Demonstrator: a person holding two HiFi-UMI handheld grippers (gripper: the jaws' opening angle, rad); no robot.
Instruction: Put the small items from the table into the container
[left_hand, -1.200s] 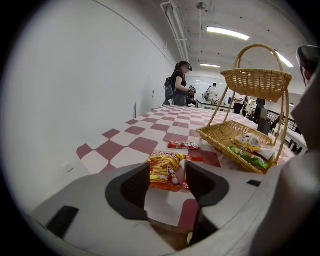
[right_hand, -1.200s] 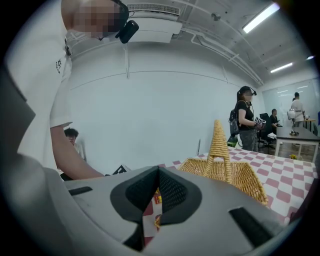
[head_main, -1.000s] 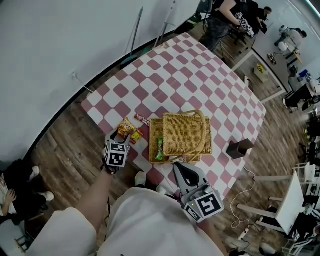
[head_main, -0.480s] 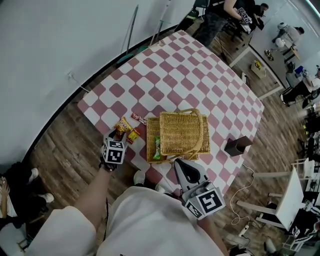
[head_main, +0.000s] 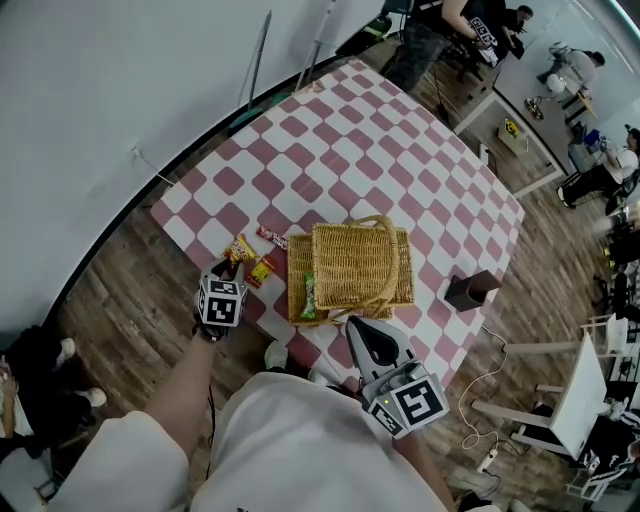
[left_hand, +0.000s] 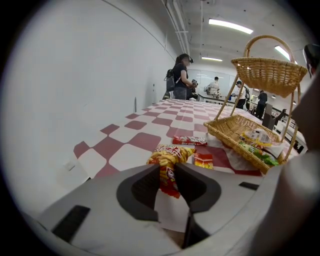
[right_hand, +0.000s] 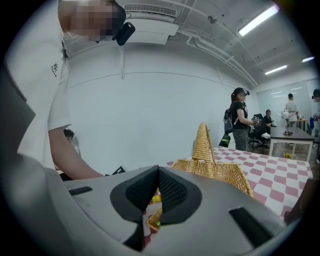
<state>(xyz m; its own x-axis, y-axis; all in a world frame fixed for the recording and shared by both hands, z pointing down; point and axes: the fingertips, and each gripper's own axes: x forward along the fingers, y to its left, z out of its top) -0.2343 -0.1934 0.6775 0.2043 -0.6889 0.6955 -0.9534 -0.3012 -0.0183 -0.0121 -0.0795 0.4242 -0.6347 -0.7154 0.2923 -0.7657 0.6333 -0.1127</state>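
The left gripper (left_hand: 167, 169) is closing its jaws on the crinkly orange-red snack packet (left_hand: 169, 156), so pinch it firmly before lifting (the right gripper (right_hand: 158, 171) has its jaws together, empty).

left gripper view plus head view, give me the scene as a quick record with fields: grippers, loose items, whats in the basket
left gripper: jaws closing, pads already on the orange snack packet
right gripper: shut, nothing between its jaws
table: red and white check cloth
loose on table: small red-yellow packet; red bar wrapper; both beside the wicker basket
in basket: green packet in the lower tray
task state: unfinished, three small items outside the basket
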